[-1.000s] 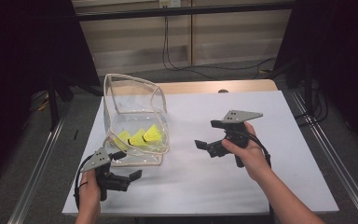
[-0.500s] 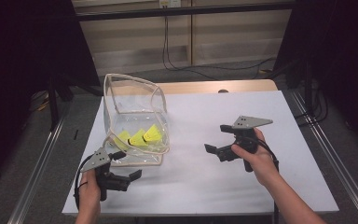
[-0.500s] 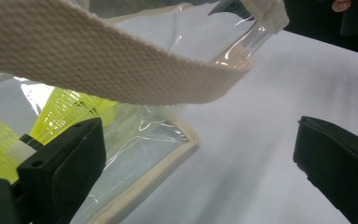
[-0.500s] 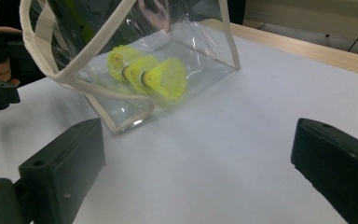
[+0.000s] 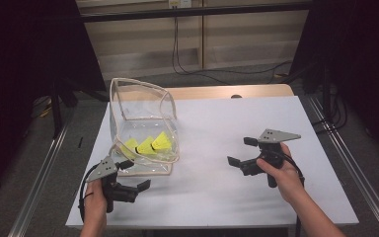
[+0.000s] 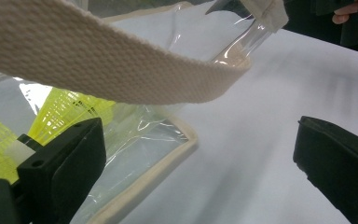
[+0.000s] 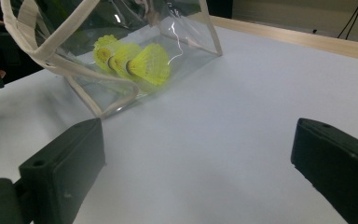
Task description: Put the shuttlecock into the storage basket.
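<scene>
The white table (image 5: pixel 217 148) took up most of the high view, its wooden far edge at twelve o'clock. On its left half stood the clear plastic bag (image 5: pixel 140 128) with cream fabric trim, mouth upward and its walls sagging; from the table's centre it sat at about ten o'clock. Inside, on the bag's floor, lay three yellow shuttlecocks (image 5: pixel 148 144) side by side, touching one another, also plain in the right gripper view (image 7: pixel 133 60). A cream webbing strap (image 6: pixel 107 65) of the bag crossed the left gripper view overhead.

The right gripper (image 5: pixel 241 153) hovered at about four o'clock from the table's centre, well apart from the bag, jaws spread wide and holding nothing. The left gripper (image 5: pixel 137 174) sat at seven o'clock, just beside the bag's near corner, jaws likewise spread wide and empty, one jaw close against the plastic.
</scene>
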### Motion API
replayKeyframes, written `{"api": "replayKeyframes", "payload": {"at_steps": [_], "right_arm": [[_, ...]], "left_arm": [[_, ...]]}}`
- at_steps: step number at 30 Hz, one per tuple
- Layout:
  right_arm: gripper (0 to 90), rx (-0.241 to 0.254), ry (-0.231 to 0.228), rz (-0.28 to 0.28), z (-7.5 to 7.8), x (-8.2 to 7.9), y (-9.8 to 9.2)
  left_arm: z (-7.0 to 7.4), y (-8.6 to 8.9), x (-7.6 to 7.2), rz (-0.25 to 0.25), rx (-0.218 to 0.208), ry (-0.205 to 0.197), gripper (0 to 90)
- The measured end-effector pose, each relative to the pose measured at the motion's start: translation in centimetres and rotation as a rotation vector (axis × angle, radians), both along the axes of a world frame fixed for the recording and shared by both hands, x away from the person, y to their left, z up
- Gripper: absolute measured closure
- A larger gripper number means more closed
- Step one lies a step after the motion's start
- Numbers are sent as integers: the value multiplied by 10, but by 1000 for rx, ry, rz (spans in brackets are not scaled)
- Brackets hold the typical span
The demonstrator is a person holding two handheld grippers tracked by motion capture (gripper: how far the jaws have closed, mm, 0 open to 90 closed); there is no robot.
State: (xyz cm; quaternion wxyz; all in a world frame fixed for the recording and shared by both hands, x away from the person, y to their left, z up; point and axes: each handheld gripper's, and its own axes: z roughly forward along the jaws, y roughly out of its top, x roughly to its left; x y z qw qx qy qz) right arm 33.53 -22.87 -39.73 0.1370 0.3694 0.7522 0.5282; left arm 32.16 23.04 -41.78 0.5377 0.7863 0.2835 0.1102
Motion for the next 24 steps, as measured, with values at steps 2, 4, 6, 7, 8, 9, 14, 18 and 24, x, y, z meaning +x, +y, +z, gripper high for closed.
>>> {"api": "replayKeyframes", "payload": {"at_steps": [2,4,6,7,8,9,14,18,24], "right_arm": [[26,2,3,-2,-2,-1,-3],[26,-1,4,-3,-4,-3,-6],[26,-4,7,-6,-6,-4,-8],[26,-4,6,-6,-7,-5,-9],[25,-2,5,-6,-8,-5,-11],[26,-7,6,-11,-9,-6,-12],[25,-4,6,-17,-12,-8,-17],[25,-1,7,-21,-15,-11,-20],[26,1,10,-35,-19,-15,-27]], "left_arm": [[0,0,0,-1,5,1,25],[0,0,0,-5,6,-1,25],[0,0,0,1,2,1,25],[0,0,0,1,3,1,25],[0,0,0,-1,6,0,25],[0,0,0,-1,6,1,25],[0,-1,0,-5,6,-1,25],[0,0,0,2,3,0,25],[0,0,0,0,8,-1,25]]}}
